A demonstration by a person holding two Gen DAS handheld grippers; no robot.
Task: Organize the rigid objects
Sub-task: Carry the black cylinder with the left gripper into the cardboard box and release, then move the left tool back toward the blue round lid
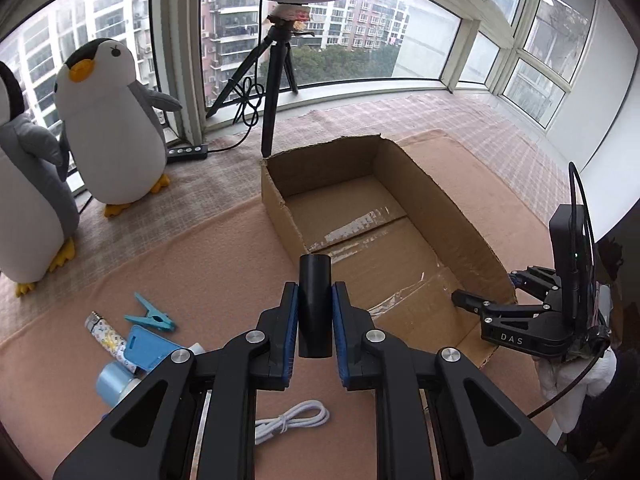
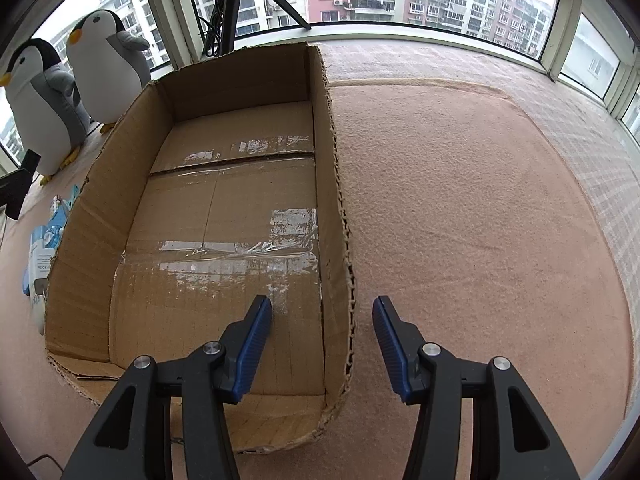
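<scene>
My left gripper (image 1: 315,292) is shut on a black cylinder (image 1: 315,304) and holds it above the pink mat, just short of the near left wall of an open cardboard box (image 1: 452,208). The box is empty inside. My right gripper (image 2: 322,308) is open and empty, straddling the box's right wall (image 2: 340,208) near its front corner; it also shows in the left wrist view (image 1: 464,298) at the box's right side. Loose items lie left of the box: a teal clothes peg (image 1: 150,314), a patterned tube (image 1: 106,338), a blue tag (image 1: 150,350), a pale blue tape roll (image 1: 112,384).
A white cable (image 1: 294,420) lies on the mat under my left gripper. Two plush penguins (image 1: 114,120) stand at the back left. A black tripod (image 1: 272,80) with a ring light stands behind the box by the windows. Pink mat (image 2: 480,220) stretches right of the box.
</scene>
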